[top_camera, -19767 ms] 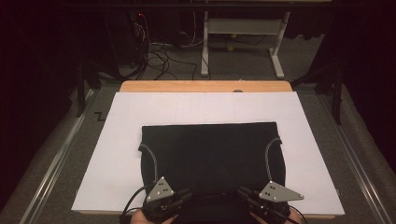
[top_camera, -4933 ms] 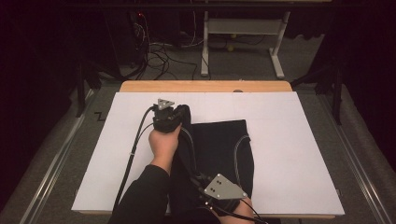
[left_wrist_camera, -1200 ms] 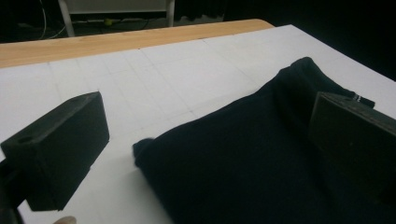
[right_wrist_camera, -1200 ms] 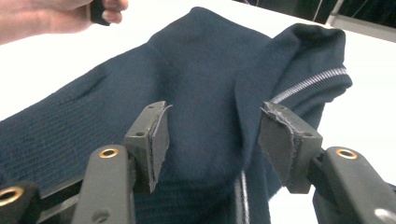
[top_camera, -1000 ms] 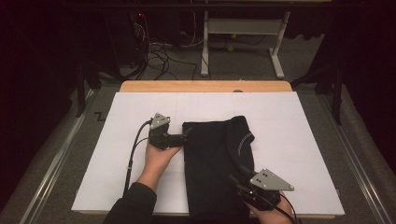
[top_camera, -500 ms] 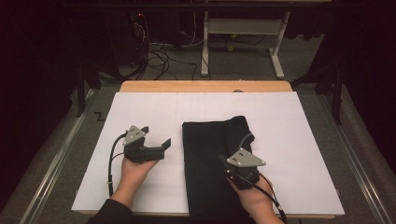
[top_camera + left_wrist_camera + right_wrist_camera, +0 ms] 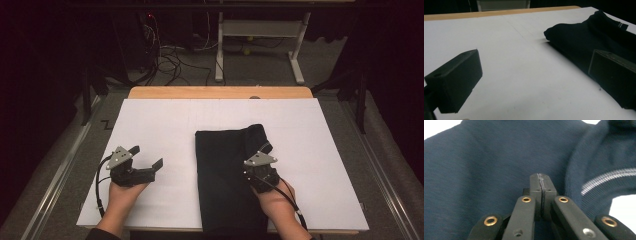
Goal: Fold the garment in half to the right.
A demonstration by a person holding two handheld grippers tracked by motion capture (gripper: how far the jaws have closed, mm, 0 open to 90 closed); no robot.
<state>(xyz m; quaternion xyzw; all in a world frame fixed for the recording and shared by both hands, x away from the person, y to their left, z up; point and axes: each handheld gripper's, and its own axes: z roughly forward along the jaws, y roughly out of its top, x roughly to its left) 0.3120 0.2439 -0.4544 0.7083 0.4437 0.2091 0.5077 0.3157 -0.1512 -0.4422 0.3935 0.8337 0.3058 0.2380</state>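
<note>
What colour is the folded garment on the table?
Dark navy garment, with a pale striped band inside the neckline; the right gripper view shows it best.

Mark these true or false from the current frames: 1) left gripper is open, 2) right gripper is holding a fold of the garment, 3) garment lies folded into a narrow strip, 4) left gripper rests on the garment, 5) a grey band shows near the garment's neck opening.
1) The left gripper is open. True: its jaws stand wide apart.
2) The right gripper holds a fold of the dark garment. False: its jaws are shut together with no cloth between them, over the fabric.
3) The garment lies folded into a narrow strip. True.
4) The left gripper rests on the garment. False: it is over the white table cover, beside the garment.
5) A grey band shows near the neck opening. True.
</note>
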